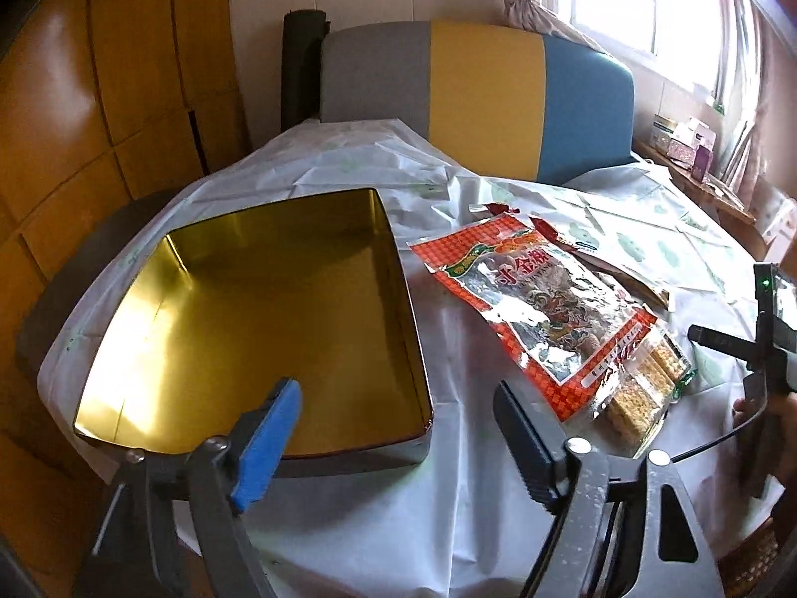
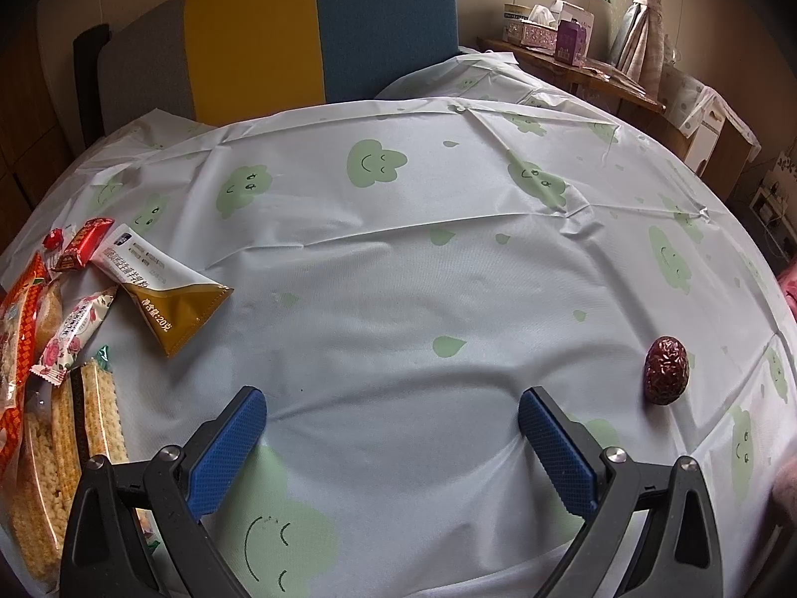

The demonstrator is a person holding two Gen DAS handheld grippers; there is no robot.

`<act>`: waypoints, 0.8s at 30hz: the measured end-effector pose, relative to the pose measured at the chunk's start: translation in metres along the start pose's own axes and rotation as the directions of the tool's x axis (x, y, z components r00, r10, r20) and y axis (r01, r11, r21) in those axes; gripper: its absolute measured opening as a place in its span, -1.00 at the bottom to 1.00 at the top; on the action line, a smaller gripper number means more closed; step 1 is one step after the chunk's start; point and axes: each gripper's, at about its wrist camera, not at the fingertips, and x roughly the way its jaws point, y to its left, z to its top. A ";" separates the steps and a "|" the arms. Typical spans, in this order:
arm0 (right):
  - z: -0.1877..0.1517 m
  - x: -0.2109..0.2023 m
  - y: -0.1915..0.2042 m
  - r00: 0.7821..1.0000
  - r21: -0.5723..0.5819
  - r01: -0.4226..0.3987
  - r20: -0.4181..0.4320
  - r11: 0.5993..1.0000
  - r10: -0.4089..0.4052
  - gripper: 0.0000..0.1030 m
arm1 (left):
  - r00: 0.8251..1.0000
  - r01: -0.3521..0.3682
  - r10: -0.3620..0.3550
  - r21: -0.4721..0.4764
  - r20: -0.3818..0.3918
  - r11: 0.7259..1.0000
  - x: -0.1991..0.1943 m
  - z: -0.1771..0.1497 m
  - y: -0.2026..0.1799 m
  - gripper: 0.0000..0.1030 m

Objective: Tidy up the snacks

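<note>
A gold-lined metal tin (image 1: pixel 259 319) lies open and empty on the left of the table. My left gripper (image 1: pixel 398 391) hovers over its near right corner, open, with nothing between the pads. A large red and silver snack bag (image 1: pixel 538 309) lies right of the tin, over packs of rice crackers (image 1: pixel 642 393). In the right wrist view my right gripper (image 2: pixel 391 406) stands open above bare cloth. At that view's left lie the rice crackers (image 2: pixel 94 418), a gold and white sachet (image 2: pixel 164 289), a rose-printed packet (image 2: pixel 74 334) and small red packets (image 2: pixel 79 244). A red date (image 2: pixel 666 370) sits alone at the right.
A white tablecloth (image 2: pixel 398 249) with green cloud faces covers the round table. A grey, yellow and blue chair back (image 1: pixel 478 94) stands behind it. A side shelf with boxes (image 2: pixel 548 30) is under the window. The right gripper's body (image 1: pixel 772 329) shows at the left wrist view's right edge.
</note>
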 end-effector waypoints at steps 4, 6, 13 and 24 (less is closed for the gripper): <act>-0.003 -0.010 0.000 1.000 0.066 -0.018 -0.013 0.998 0.019 1.00 | 1.000 -0.002 0.002 -0.015 0.015 1.000 -0.003 0.001 0.001 0.70; -0.004 -0.035 0.004 0.999 0.091 -0.038 0.041 0.995 0.035 1.00 | 1.000 -0.002 0.003 -0.021 0.030 1.000 -0.006 0.002 0.001 0.78; -0.033 -0.169 0.052 0.911 0.032 -0.013 0.412 0.999 -0.002 1.00 | 0.996 0.052 -0.050 -0.027 0.079 0.998 -0.019 0.003 -0.011 0.85; -0.087 -0.149 0.114 0.984 -0.016 -0.010 0.178 1.000 0.012 0.98 | 0.992 0.099 -0.100 0.013 0.078 0.995 -0.028 -0.011 -0.032 0.88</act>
